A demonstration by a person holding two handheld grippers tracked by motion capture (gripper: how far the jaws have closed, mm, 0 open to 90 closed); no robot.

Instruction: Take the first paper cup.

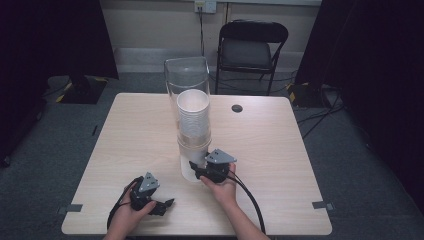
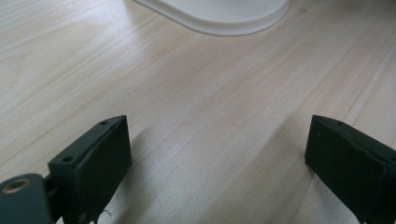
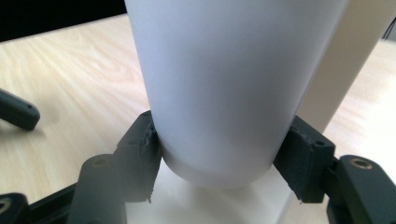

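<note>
The right tool clamped the bottom cup near the desk's front edge, left tool gaping idle; a steady, gentle squeeze looked wise to avoid crushing it.

Dim surroundings, soft close-up blur

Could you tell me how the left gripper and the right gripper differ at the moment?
The left gripper is open, its fingers apart over bare table; the right gripper is shut on the white cup. The left sits nearer the person's table edge; the right is up against the cup dispenser. Both are hand-held, black, with grey plates.
</note>
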